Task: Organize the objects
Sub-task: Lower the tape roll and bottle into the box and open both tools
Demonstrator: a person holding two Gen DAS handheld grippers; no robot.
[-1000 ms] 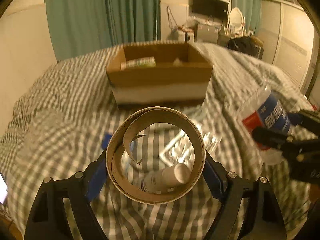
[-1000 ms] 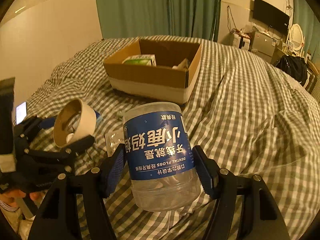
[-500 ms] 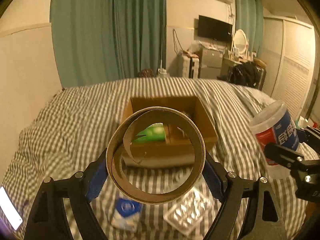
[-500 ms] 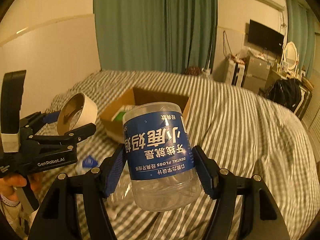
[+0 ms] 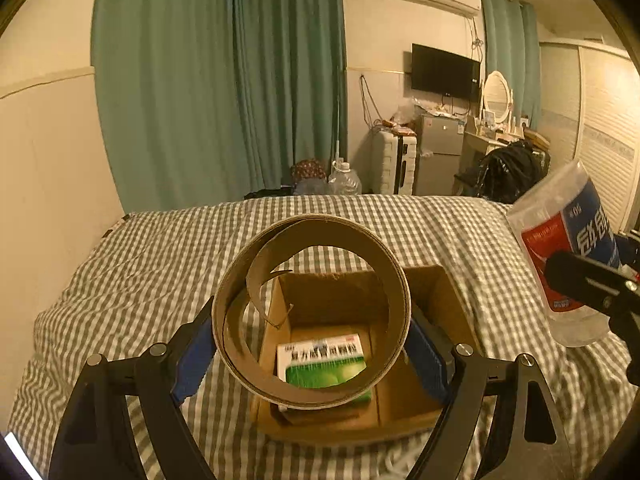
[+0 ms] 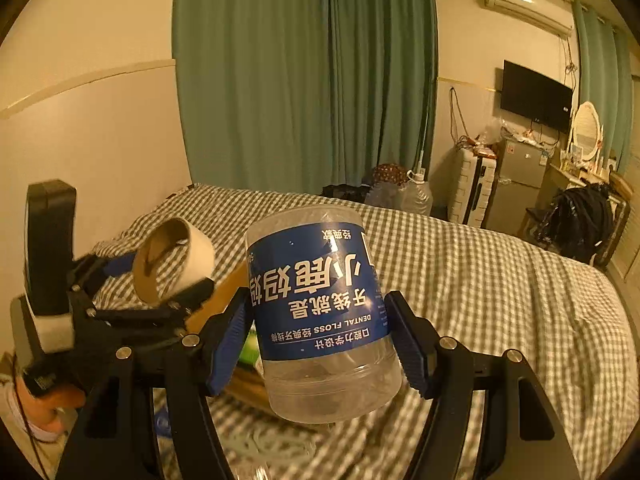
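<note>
Left gripper [image 5: 312, 344] clamped on cardboard tape roll [image 5: 311, 310], held above open cardboard box [image 5: 436, 292] | right gripper [image 6: 320, 344] clamped on upside-down dental floss jar [image 6: 320, 308] | box on checked bedspread [image 5: 160, 256], green medicine carton [image 5: 324, 360] inside.

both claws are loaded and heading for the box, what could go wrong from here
1. The left claw holds the tape roll above the cardboard box, right over the green medicine box; released here, it may land on that and roll.
2. The right claw grips the floss jar by its smooth round sides, tilted, so it could slip.
3. The two claws are close together; lowering both at once risks a bump over the narrow box.
</note>
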